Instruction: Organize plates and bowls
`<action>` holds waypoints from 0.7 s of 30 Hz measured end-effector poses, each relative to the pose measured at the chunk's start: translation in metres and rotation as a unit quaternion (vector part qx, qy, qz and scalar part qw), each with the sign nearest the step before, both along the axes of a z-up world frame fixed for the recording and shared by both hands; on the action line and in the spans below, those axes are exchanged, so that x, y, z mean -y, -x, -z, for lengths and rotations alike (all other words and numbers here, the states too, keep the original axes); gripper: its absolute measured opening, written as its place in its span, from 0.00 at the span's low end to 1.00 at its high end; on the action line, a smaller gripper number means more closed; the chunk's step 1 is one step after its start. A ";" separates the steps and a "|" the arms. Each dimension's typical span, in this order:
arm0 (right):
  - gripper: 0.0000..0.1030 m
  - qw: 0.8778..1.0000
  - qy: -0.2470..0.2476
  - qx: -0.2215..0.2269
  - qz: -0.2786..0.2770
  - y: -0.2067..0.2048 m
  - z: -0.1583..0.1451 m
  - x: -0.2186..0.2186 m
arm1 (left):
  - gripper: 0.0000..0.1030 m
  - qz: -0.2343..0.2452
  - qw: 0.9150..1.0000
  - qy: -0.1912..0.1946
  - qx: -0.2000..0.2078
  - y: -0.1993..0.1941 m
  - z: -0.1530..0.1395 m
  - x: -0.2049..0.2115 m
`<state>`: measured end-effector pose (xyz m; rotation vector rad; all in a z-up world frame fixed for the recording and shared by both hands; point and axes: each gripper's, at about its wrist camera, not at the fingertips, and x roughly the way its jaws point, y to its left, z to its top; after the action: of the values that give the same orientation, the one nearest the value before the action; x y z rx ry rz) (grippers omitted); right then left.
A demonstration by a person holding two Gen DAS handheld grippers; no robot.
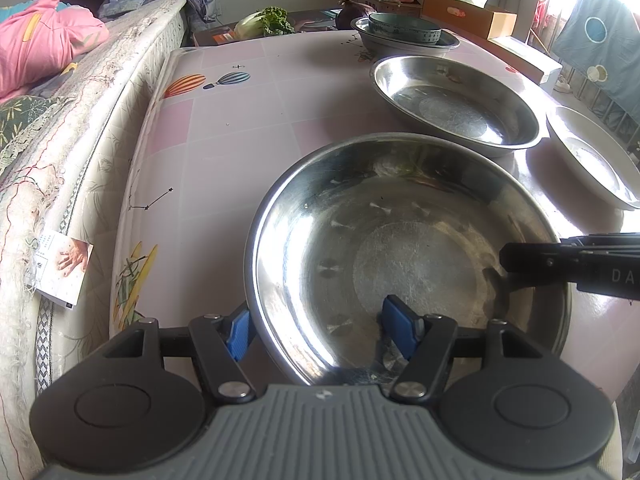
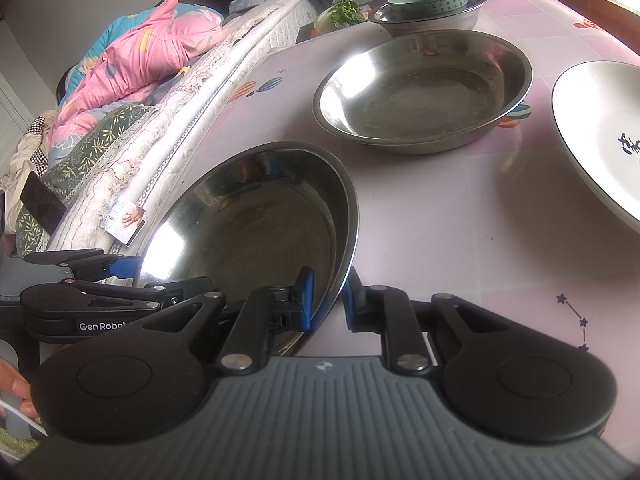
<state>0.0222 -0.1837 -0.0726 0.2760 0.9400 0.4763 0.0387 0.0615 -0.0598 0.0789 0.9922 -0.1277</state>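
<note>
**Steel bowl straddled at both rims**

At lower centre, the steel bowl is being straddled, unclamped, by the open left gripper and open right gripper. Beyond, a second steel bowl and white plate are being left on the table.

The right hand-held gripper straddles the near steel plate's rim, jaws parted.

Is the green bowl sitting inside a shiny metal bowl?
Yes, the green bowl is nested inside the far metal bowl at the table's back.
</note>
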 end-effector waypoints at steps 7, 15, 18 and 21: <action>0.15 1.000 -0.002 0.000 0.002 0.000 0.000 0.001 | 0.66 0.000 1.000 0.000 0.001 0.000 0.000 0.000; 0.15 1.000 0.003 0.006 0.003 0.002 -0.001 0.000 | 0.66 0.002 1.000 -0.001 0.002 0.000 0.001 0.002; 0.16 1.000 0.007 0.008 0.003 0.005 -0.001 0.000 | 0.66 0.005 1.000 -0.002 -0.001 0.002 0.000 0.003; 0.17 1.000 0.009 0.011 0.004 0.006 -0.002 0.001 | 0.66 0.015 1.000 -0.001 -0.002 0.005 -0.001 0.006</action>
<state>0.0164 -0.1845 -0.0703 0.2574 0.9220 0.4614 0.0334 0.0560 -0.0586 0.0945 0.9953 -0.1538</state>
